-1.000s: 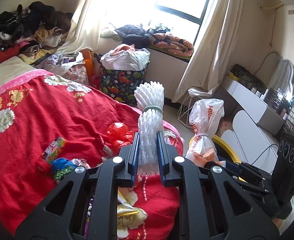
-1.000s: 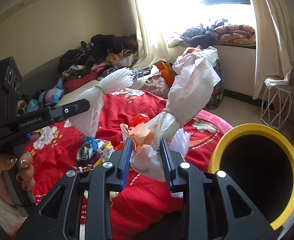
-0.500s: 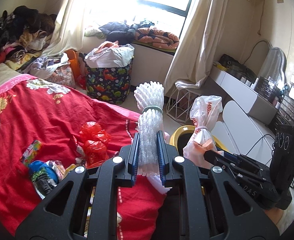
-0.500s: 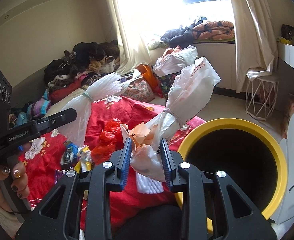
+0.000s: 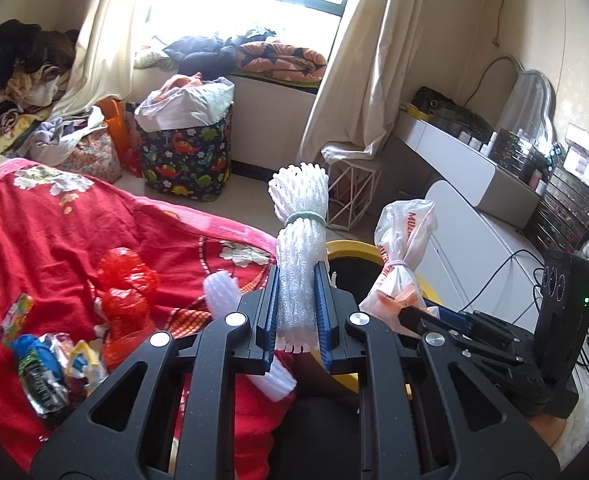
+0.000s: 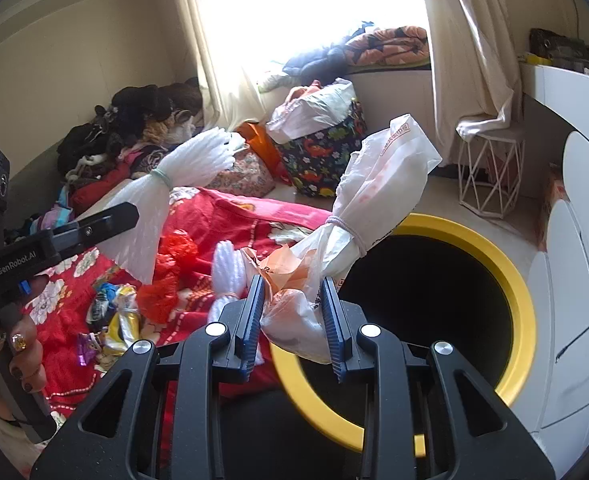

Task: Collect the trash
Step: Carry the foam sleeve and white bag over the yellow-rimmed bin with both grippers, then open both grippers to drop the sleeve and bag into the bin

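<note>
Two light bundles carried toward the bin

Left tool (image 5: pixel 296 312) pinches the foam-net bundle (image 5: pixel 299 240); right tool (image 6: pixel 294 312) clamps the tied plastic bag (image 6: pixel 374 204) over the yellow-rimmed bin (image 6: pixel 522 304). Both soft, weightless, compressible; best held below their ties.

The yellow-rimmed bin (image 6: pixel 522 300) gapes open and dark just beside the red bedspread (image 5: pixel 54 240) — nothing covers its mouth. Loose wrappers (image 6: pixel 114 320) and a red plastic bag (image 5: pixel 126 292) crowd the bed edge; beyond, a white wire stool (image 6: pixel 490 176) stands on bare floor
</note>
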The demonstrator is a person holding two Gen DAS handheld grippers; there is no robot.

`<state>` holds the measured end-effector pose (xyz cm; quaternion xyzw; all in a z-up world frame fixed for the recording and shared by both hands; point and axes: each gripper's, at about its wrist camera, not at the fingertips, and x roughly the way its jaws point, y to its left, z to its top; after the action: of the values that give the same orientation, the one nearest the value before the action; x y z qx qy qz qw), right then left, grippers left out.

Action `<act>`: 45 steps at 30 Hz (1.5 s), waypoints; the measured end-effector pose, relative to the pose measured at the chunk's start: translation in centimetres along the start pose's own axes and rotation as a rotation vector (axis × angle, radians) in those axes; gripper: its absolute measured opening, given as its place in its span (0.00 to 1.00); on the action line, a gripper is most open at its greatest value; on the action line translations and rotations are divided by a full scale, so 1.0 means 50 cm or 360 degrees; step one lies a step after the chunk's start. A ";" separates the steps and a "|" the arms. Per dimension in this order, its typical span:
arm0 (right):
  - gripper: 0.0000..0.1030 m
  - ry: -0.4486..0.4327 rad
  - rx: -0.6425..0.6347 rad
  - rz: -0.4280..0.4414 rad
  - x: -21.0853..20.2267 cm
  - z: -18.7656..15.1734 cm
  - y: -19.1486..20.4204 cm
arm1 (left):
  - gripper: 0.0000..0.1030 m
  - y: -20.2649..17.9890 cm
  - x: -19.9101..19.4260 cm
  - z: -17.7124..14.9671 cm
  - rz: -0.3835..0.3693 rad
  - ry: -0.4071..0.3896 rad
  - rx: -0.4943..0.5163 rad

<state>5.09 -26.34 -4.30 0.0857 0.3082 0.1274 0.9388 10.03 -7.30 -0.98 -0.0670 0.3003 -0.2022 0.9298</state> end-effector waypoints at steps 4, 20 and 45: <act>0.27 0.0025 0.0017 -0.0035 -0.004 -0.008 -0.025 | 0.11 -0.019 0.029 0.003 -0.0029 0.0035 0.0007; 0.27 0.0126 0.0120 -0.0112 0.003 -0.037 -0.124 | 0.11 -0.109 0.165 0.022 -0.0111 0.0191 0.0087; 0.68 0.0087 0.0229 -0.0174 0.006 -0.054 -0.173 | 0.89 -0.060 0.145 0.026 0.0105 0.0070 -0.0061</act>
<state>5.34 -34.28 -8.70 0.1326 0.3461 0.0558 0.9271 15.12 -13.04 -3.06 -0.0703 0.3266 -0.1670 0.9276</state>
